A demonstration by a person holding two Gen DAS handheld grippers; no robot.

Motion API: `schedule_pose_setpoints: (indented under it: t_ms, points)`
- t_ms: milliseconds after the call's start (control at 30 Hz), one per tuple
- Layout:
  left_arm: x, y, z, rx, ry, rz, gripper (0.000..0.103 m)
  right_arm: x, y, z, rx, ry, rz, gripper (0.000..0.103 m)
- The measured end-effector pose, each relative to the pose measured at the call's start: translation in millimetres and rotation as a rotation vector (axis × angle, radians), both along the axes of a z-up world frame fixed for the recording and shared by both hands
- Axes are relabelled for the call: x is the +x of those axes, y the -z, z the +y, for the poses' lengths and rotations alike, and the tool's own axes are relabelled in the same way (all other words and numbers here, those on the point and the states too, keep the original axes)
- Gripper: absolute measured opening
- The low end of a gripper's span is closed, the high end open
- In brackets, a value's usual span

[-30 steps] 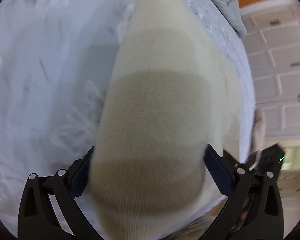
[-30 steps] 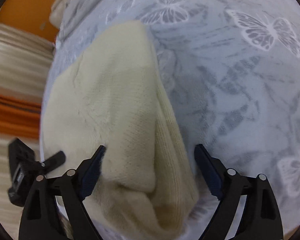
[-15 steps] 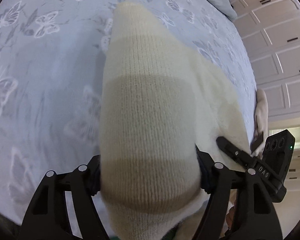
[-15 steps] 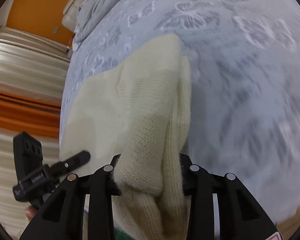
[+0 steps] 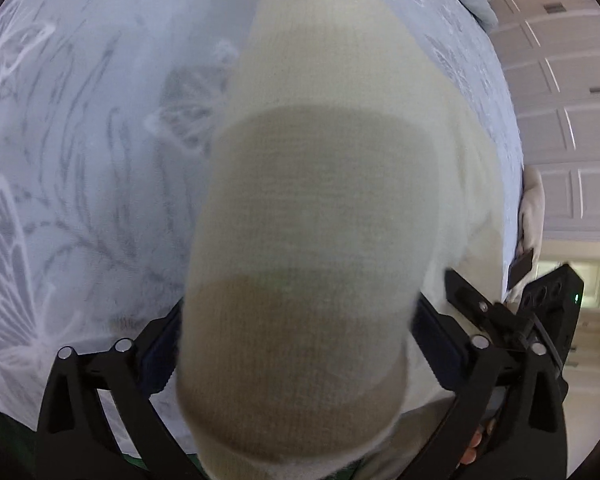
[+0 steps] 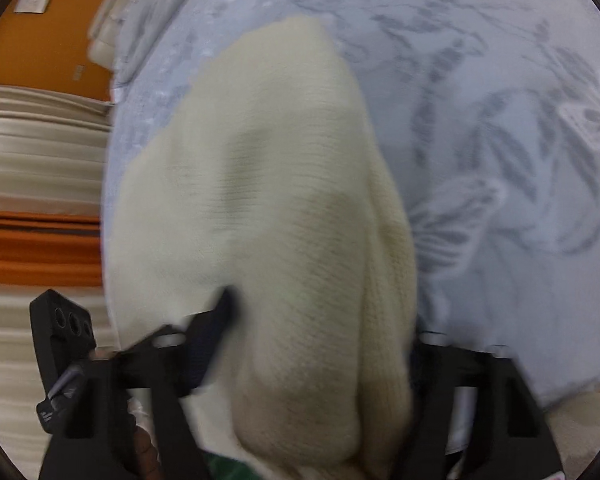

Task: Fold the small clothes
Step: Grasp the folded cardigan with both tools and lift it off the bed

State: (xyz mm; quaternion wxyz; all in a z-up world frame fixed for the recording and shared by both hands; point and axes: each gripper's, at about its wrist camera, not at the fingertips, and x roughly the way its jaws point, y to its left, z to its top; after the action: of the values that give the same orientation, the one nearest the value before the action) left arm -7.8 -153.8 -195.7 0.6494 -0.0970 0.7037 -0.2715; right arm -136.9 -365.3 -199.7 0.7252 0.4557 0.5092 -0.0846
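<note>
Two tools work one cream knitted garment (image 5: 312, 216) that lies on the bed's butterfly-print bedspread (image 5: 84, 168), near its edge on the cupboard side. The left tool (image 5: 296, 336) has its jaws spread wide, with the garment's banded fold bulging between them. The right tool (image 6: 320, 344) also stands wide apart around a bunched fold, and blur hides whether either pad touches the knit.

Cream knit garment (image 6: 284, 208) between spread fingers (image 6: 210, 332)

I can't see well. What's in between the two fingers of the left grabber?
A cream knitted sweater with tan stripes fills the gap between the left gripper's fingers, seen in the left wrist view.
</note>
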Motion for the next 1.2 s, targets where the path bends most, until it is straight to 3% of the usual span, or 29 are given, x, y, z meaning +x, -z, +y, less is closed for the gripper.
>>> schedule_pose_setpoints:
  t_ms: [33, 100, 367, 600, 800, 1200]
  points:
    - [-5, -7, -8, 0.021, 0.027, -0.033, 0.081, 4, -4, -4, -0.010, 0.000, -0.008, 0.039]
    - [-11, -26, -14, 0.043, 0.065, -0.093, 0.072, -3, -24, -1, -0.027, 0.000, -0.054, 0.036]
    - [-37, -147, -33, 0.095, 0.217, -0.405, 0.070, -39, -122, 20, -0.172, 0.002, -0.188, 0.035]
    - [-68, -236, -14, 0.022, 0.246, -0.601, 0.070, -70, -208, 26, -0.291, 0.036, -0.353, 0.035]
    - [-88, -290, 3, -0.040, 0.244, -0.724, 0.070, -104, -263, 30, -0.361, 0.049, -0.458, 0.035]
    - [-107, -355, 25, -0.137, 0.213, -0.859, 0.070, -123, -338, 52, -0.516, 0.024, -0.606, 0.035]
